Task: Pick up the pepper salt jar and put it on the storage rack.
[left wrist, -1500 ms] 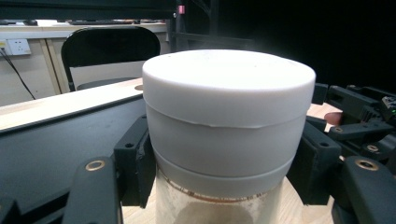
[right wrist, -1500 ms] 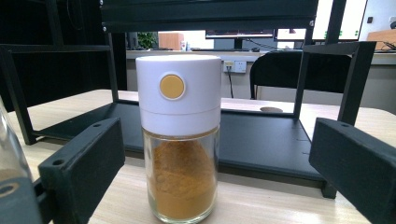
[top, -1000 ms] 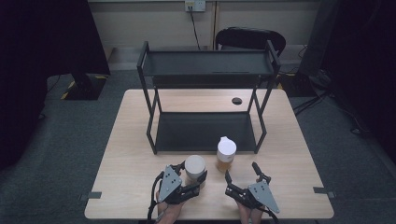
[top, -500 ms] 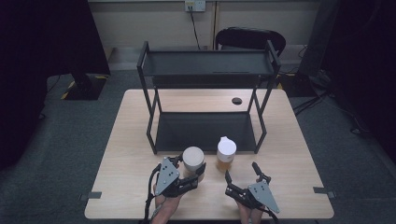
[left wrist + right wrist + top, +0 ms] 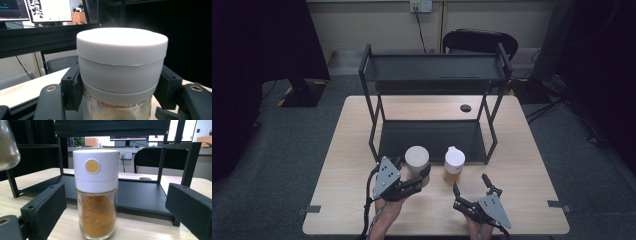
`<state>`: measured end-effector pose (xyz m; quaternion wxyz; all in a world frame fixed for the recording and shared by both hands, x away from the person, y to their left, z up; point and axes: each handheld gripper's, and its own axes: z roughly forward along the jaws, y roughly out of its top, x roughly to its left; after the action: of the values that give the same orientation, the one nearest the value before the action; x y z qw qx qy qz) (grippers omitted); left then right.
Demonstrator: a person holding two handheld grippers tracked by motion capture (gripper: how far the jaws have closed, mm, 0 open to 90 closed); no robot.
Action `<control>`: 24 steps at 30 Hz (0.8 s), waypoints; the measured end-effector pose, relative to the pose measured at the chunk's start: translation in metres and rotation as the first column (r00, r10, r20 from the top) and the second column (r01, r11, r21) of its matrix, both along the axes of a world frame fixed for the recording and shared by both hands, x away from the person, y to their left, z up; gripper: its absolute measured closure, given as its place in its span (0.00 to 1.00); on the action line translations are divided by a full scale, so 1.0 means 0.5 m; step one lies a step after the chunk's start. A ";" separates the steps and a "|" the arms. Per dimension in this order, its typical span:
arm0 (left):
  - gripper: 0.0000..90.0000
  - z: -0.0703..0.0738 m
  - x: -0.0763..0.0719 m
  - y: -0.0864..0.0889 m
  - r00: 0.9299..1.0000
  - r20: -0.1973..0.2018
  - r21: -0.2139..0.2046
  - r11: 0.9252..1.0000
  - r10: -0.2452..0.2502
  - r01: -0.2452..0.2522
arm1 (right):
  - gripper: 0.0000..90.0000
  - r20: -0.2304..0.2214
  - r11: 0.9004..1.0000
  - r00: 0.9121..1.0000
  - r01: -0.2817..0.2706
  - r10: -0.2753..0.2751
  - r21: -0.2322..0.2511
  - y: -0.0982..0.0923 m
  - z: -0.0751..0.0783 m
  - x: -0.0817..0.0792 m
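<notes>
My left gripper (image 5: 414,175) is shut on a spice jar with a white lid (image 5: 417,159) and holds it off the table, in front of the black rack (image 5: 432,67). In the left gripper view the jar's white lid (image 5: 122,57) sits between the two black pads (image 5: 72,87), which press on its sides. A second jar with a white cap and orange-brown powder (image 5: 454,165) stands upright on the table just in front of the rack's lower shelf. My right gripper (image 5: 472,187) is open near the front edge, and that jar (image 5: 96,192) stands a short way ahead, between its jaws' lines.
The wooden table (image 5: 532,165) carries a two-level black rack whose lower shelf (image 5: 432,137) is bare. A small dark round object (image 5: 465,108) lies on the table behind the rack at right. A black chair (image 5: 479,42) stands beyond the table.
My left gripper has lifted the white-lidded jar off the table and carried it slightly toward the rack. The right gripper and the other jar have stayed put.
</notes>
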<state>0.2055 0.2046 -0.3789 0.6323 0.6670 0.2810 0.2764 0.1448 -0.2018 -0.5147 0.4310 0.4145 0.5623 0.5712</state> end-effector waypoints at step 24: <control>0.39 0.097 0.052 0.019 1.000 0.018 -0.020 1.000 0.024 -0.023 | 0.02 0.000 1.000 1.000 0.000 0.000 0.000 0.000 0.000 0.000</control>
<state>0.2313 0.2139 -0.3303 0.6383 0.6546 0.2857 0.2872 0.1449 -0.2018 -0.5148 0.4309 0.4144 0.5623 0.5713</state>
